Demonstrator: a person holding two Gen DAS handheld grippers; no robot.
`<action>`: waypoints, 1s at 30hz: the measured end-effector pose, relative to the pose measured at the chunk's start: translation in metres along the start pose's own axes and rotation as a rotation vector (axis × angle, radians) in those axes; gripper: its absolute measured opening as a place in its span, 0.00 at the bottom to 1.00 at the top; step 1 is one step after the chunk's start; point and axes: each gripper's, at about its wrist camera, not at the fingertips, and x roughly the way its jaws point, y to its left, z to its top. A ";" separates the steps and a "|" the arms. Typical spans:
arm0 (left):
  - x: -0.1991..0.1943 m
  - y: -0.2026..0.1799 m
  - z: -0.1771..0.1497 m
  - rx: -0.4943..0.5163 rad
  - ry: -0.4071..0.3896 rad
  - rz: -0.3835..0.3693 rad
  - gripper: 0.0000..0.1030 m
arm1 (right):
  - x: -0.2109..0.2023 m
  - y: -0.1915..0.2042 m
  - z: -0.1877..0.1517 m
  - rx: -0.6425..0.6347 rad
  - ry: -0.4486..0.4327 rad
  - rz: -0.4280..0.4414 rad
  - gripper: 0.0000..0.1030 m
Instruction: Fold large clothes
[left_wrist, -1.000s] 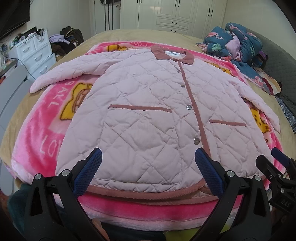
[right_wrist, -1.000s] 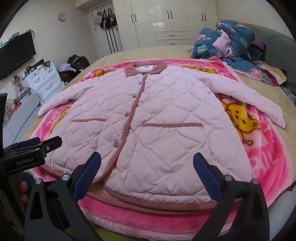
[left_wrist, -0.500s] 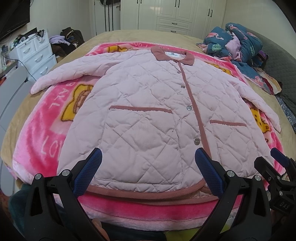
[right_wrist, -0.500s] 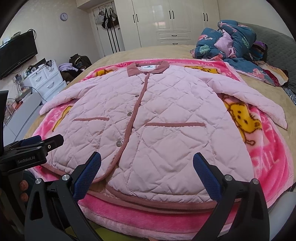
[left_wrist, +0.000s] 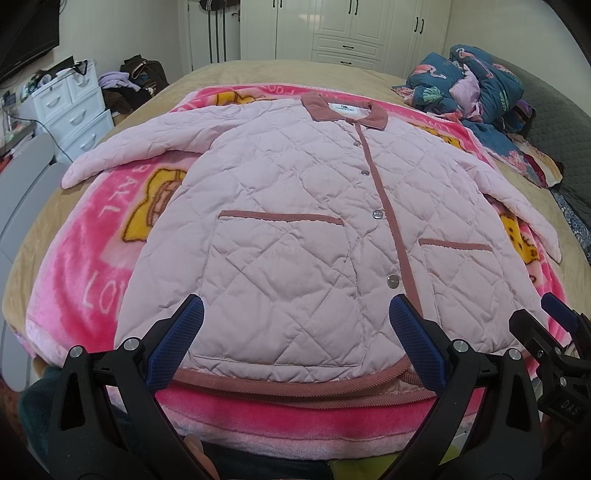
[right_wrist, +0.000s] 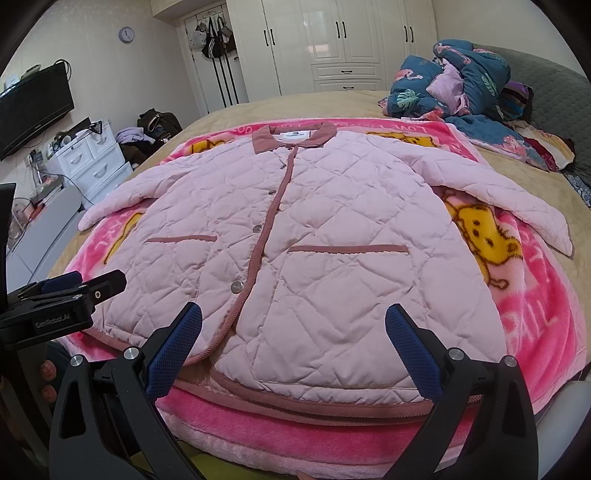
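Hovering wide open just short of the hem, left gripper (left_wrist: 295, 343) and right gripper (right_wrist: 291, 339), holding nothing. Lying flat and buttoned on the pink blanket (left_wrist: 92, 258) across the bed (right_wrist: 295, 103), front up, the pink quilted jacket (left_wrist: 295, 221), both sleeves spread outward, collar (left_wrist: 345, 112) at the far end. Judging the fold as not yet begun. Advising a start at a sleeve (left_wrist: 140, 147): closing on its cuff, carrying it across the chest, laying it flat before repeating opposite, then bringing hem (right_wrist: 314, 402) toward collar, avoiding dragging the padded fabric into bunches.
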 end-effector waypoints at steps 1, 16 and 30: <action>0.000 0.000 0.000 0.000 0.000 0.001 0.91 | 0.000 0.000 0.000 0.000 0.000 0.000 0.96; -0.002 0.004 0.001 0.004 0.007 -0.006 0.91 | 0.008 -0.005 0.005 0.006 0.005 -0.001 0.96; 0.024 0.001 0.045 -0.010 0.021 -0.024 0.91 | 0.029 -0.012 0.039 0.002 0.006 -0.015 0.96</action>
